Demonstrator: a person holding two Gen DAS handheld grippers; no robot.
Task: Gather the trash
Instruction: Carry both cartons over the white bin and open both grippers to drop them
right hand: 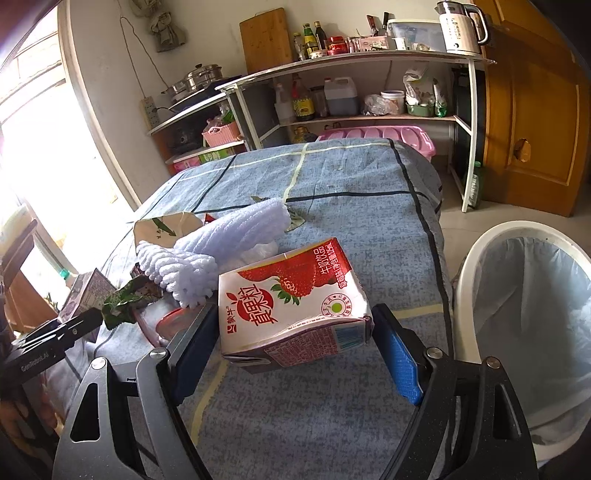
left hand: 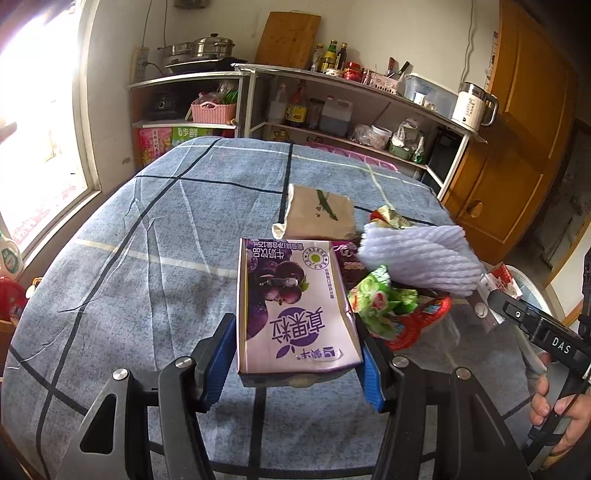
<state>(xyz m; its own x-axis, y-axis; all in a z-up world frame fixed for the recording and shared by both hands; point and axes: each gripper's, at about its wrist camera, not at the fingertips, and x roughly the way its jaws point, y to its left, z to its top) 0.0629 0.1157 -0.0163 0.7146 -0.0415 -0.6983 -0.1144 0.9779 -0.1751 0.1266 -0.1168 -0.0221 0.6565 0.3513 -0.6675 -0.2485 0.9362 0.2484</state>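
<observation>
Left wrist view: left hand-held gripper (left hand: 298,363) has its blue pads (left hand: 218,363) pressed to both sides of the purple carton (left hand: 291,306), jaws about carton-wide apart.
Purple carton: lies flat on the bed (left hand: 155,236), grape print up, long axis running away from the camera.
Behind it: brown paper bag (left hand: 319,216) lying flat, just beyond the carton's far end.
To its right: green wrapper (left hand: 380,299), red net (left hand: 424,321) and white foam sleeve (left hand: 421,254) in a heap, the wrapper touching the carton's edge.
Far right: right hand-held gripper (left hand: 517,317) seen from the side, a hand (left hand: 557,410) on its handle.
Right wrist view: right hand-held gripper (right hand: 293,347) clamps the red carton (right hand: 291,299) between its pads (right hand: 400,360), jaws set wide, carton tilted and dented at the near end.
Red carton: over the bed's (right hand: 351,206) near part, beside the foam sleeve (right hand: 207,251); whether it rests on the cover or is lifted cannot be told.
Bin: white, lined with a pale bag, on the floor just right of the bed (right hand: 480,254).
Background: shelf (right hand: 369,55) with bottles and a kettle (right hand: 461,26).
</observation>
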